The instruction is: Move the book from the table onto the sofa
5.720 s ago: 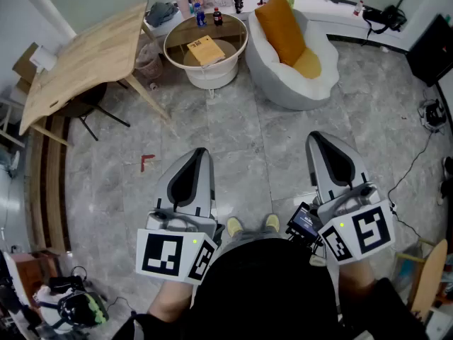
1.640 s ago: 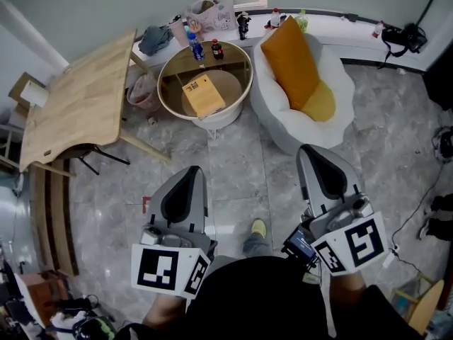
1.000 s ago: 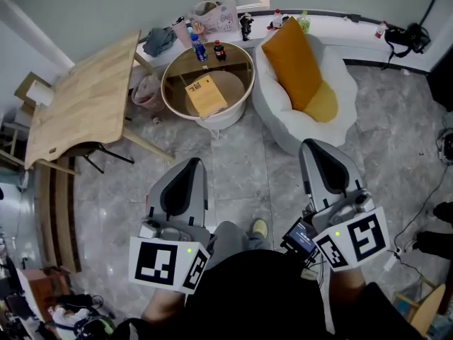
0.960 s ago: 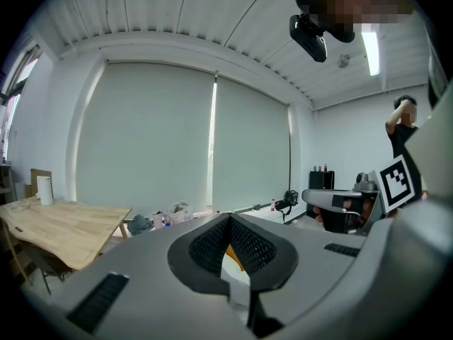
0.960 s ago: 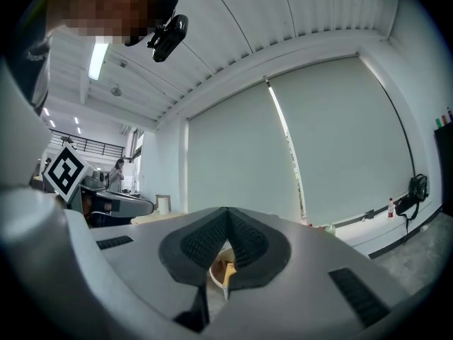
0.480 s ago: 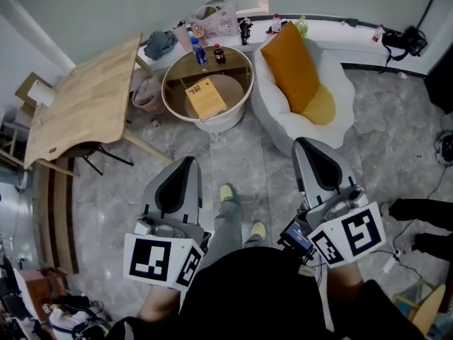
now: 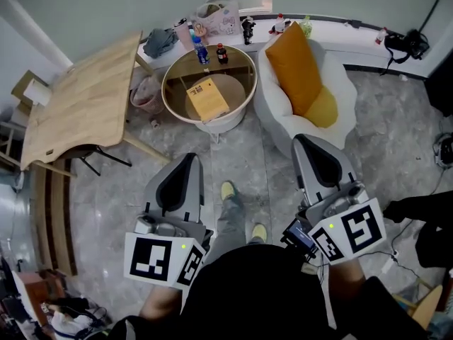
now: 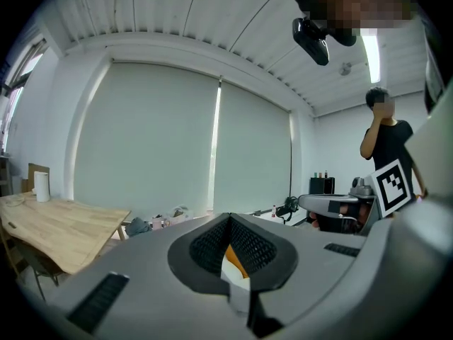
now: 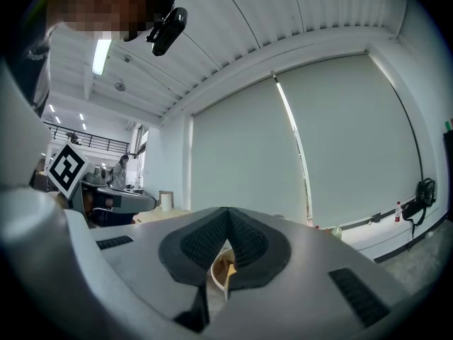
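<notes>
A yellow-orange book [image 7: 207, 98] lies on the round glass-topped table [image 7: 173, 66] at the top centre of the head view. To its right stands the white sofa chair [image 7: 342, 91] with an orange cushion [image 7: 296, 63]. My left gripper [image 7: 190, 159] and right gripper [image 7: 303, 142] are held level over the grey floor, well short of the table, both shut and empty. In the left gripper view the left gripper [image 8: 228, 219] has its jaws closed, with a bit of the orange cushion seen past them. The right gripper [image 9: 226, 213] also has its jaws closed, the round table rim showing beyond.
A wooden table [image 7: 81, 101] stands at the left with a chair under it. Bottles [image 7: 199, 49] and a bag [image 7: 216, 16] sit by the round table's far side. Cables and a black bag [image 7: 405, 42] lie at the right. My shoes [image 7: 228, 190] are on the tiled floor.
Both grippers and the view have advanced toward the round table and sofa; my feet have stepped forward between the grippers. The jaws have stayed shut.
</notes>
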Tool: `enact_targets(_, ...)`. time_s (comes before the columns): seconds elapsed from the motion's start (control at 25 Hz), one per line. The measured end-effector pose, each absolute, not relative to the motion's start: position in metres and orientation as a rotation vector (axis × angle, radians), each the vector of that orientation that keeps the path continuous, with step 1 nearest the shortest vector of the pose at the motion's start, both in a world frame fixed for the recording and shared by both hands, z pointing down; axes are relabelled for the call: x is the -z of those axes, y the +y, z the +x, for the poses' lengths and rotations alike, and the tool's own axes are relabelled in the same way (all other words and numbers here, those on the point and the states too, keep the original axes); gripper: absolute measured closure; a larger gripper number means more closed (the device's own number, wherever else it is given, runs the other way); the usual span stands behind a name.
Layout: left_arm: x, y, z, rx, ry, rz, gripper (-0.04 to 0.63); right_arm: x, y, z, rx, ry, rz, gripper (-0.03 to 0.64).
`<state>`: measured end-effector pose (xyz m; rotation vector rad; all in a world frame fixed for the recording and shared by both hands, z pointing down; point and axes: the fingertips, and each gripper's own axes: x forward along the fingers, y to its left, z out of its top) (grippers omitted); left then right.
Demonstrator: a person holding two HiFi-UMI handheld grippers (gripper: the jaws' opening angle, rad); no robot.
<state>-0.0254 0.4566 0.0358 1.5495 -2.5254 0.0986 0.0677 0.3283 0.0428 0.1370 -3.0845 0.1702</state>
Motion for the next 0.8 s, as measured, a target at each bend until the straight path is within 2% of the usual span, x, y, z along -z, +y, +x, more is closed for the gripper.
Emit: enact_targets(0.8,-0.063,0.410,-0.154,-0.099,-2.476,1.509,0.591,-0.071,0.289,-0.059,-0.220,-3.001,0.132,0.609)
